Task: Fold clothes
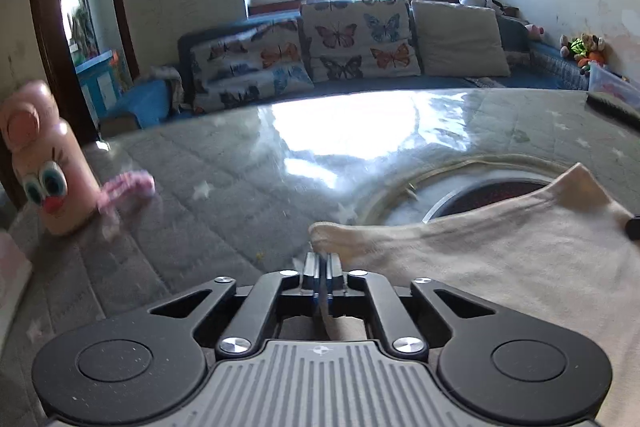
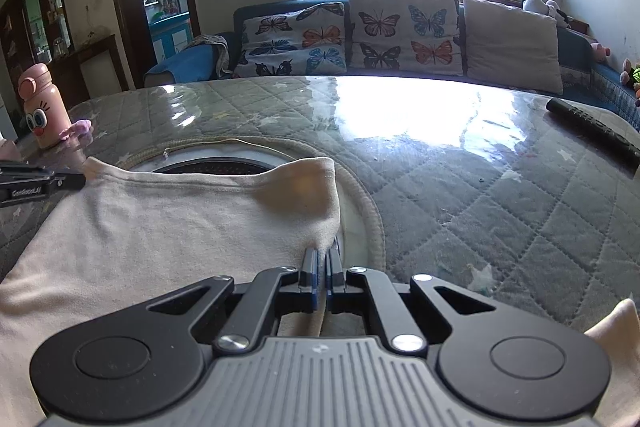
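Note:
A cream garment lies on the quilted grey table cover, with its far edge lifted over a round cooktop opening. My left gripper is shut on the garment's left corner. In the right wrist view the same garment spreads to the left. My right gripper is shut on its right corner. The left gripper's fingers show at the left edge of that view, at the garment's other corner.
A pink cartoon bottle with a pink strap stands at the table's left; it also shows in the right wrist view. A black bar-shaped object lies at the right. A sofa with butterfly cushions stands behind.

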Demonstrator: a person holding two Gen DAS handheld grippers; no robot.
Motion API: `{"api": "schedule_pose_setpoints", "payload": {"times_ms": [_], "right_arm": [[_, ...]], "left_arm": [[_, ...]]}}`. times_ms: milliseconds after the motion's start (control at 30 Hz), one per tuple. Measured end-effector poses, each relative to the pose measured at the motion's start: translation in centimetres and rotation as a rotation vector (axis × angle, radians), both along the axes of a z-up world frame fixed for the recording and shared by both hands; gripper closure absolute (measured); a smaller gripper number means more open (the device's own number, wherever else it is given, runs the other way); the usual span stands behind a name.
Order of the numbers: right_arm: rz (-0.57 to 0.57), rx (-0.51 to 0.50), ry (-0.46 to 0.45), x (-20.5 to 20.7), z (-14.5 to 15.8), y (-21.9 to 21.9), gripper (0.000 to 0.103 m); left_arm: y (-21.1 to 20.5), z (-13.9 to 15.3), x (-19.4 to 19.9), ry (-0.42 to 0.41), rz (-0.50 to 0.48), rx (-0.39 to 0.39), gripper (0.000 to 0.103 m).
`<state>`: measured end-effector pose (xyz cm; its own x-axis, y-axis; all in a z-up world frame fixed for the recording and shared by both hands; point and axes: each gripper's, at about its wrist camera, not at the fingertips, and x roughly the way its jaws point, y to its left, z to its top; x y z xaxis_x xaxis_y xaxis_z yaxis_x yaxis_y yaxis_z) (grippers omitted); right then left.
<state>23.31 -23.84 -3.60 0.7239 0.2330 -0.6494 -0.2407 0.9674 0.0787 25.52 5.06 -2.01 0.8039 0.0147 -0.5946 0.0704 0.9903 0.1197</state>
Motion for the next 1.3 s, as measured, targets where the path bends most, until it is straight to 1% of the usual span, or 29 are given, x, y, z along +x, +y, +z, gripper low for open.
{"api": "schedule_pose_setpoints", "payload": {"times_ms": [67, 200, 267, 300, 333, 433, 467, 500, 533, 600, 633, 667, 700, 733, 767, 800, 867, 900, 1000, 1133, 1200, 1300], "right_arm": [[-0.001, -0.006, -0.007, 0.1, 0.0, 0.1, 0.099], [-0.008, -0.018, -0.021, 0.5, 0.1, 0.5, 0.099], [-0.017, -0.02, -0.014, 1.0, 0.1, 0.5, 0.098], [-0.023, -0.02, -0.008, 1.3, 0.0, 0.5, 0.098], [-0.028, -0.021, -0.003, 1.4, 0.0, 0.4, 0.097], [-0.021, -0.039, -0.003, 1.2, 0.5, 0.4, 0.092], [-0.014, -0.048, -0.009, 0.8, 0.8, 0.4, 0.09], [-0.003, -0.051, -0.013, 0.4, 1.1, 0.5, 0.09], [0.005, -0.052, -0.02, -0.1, 1.4, 0.6, 0.09], [0.028, -0.054, -0.027, -1.2, 2.0, 1.0, 0.089], [0.042, -0.054, -0.028, -1.7, 2.2, 1.2, 0.086], [0.056, -0.053, -0.03, -2.2, 2.4, 1.4, 0.08], [0.071, -0.055, -0.031, -2.6, 2.5, 1.7, 0.077], [0.093, -0.058, -0.03, -3.2, 2.6, 2.1, 0.071], [0.119, -0.061, -0.028, -3.9, 2.6, 2.6, 0.067], [0.15, -0.064, -0.023, -4.5, 2.7, 3.1, 0.066], [0.21, -0.069, -0.013, -5.6, 2.6, 4.2, 0.059], [0.241, -0.073, -0.009, -6.3, 2.4, 4.9, 0.052], [0.34, -0.083, 0.007, -8.3, 1.9, 7.6, 0.05], [0.425, -0.071, 0.015, -10.0, 1.7, 10.2, 0.047], [0.469, -0.063, 0.014, -11.0, 1.8, 11.4, 0.045], [0.52, -0.069, 0.014, -12.0, 1.6, 12.9, 0.043]], "left_arm": [[-0.2, 0.4, 0.5, -0.036, -0.003, 0.008, 0.101], [-1.1, 0.3, 2.2, -0.071, -0.025, 0.056, 0.101], [-1.2, -0.2, 3.2, -0.027, -0.022, 0.065, 0.1], [-1.2, -0.4, 3.2, -0.018, -0.018, 0.072, 0.097], [-1.2, -0.6, 3.2, -0.011, -0.014, 0.081, 0.096], [-0.4, 0.1, 1.8, -0.008, -0.015, 0.061, 0.089], [0.0, 0.4, 1.1, -0.014, -0.011, 0.062, 0.083], [0.4, 0.8, 0.3, -0.021, -0.006, 0.063, 0.073], [0.8, 1.1, -0.5, -0.028, -0.001, 0.064, 0.07], [1.9, 1.9, -2.4, -0.037, 0.024, 0.062, 0.066], [2.5, 2.2, -3.4, -0.037, 0.038, 0.053, 0.064], [3.1, 2.5, -4.7, -0.035, 0.059, 0.05, 0.06], [3.7, 2.6, -6.0, -0.034, 0.083, 0.054, 0.058], [4.5, 2.6, -7.5, -0.035, 0.111, 0.054, 0.057], [5.2, 2.7, -9.0, -0.035, 0.139, 0.053, 0.056], [6.0, 2.6, -10.6, -0.033, 0.175, 0.05, 0.053], [7.6, 2.3, -13.8, -0.018, 0.256, 0.032, 0.05], [8.5, 2.0, -15.4, -0.005, 0.3, 0.023, 0.05], [10.4, 1.3, -19.9, 0.014, 0.415, -0.001, 0.05], [12.3, 1.3, -24.4, 0.005, 0.544, -0.106, 0.048], [12.7, 1.3, -25.7, -0.003, 0.572, -0.146, 0.048], [12.5, 1.0, -26.4, -0.002, 0.587, -0.172, 0.048]]}}
